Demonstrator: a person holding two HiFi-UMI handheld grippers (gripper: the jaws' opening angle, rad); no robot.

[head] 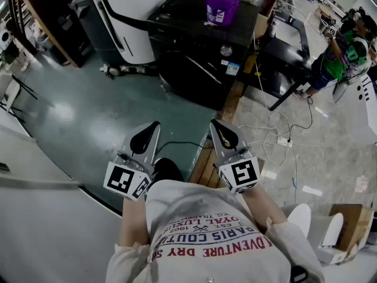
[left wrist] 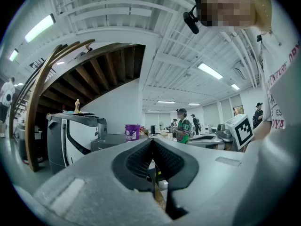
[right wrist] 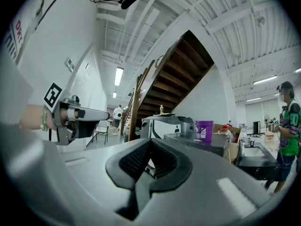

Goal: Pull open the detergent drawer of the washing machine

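The floor (head: 76, 117) takes most of the head view, green and shiny on the left and pale grey on the right. At the far side of it stands a big white-and-black machine (head: 132, 13). Just beside that one, to its right, is a dark boxy machine (head: 197, 63) that seems to be the washing machine. It has a round knob and some small stickers near its upper right corner. It is straight ahead of both tools and well apart from them. Its drawer is too small and dark to make out in any view, so one cannot tell whether it is open or closed.

A wooden staircase (right wrist: 181, 74) rises behind the machines. A person in a green shirt (head: 334, 56) stands far to the right, beside a black table.

The person holds both tools low, near the body, side by side and pointing level toward the machines. The left gripper (head: 151, 130) has its jaws pressed together with nothing between them. The right gripper (head: 218, 128) is also pressed together and holds nothing.

A purple bucket (head: 221, 6) stands on top of the dark machine. A white power strip (head: 284, 140) with thin cables lies on the grey floor to the right.
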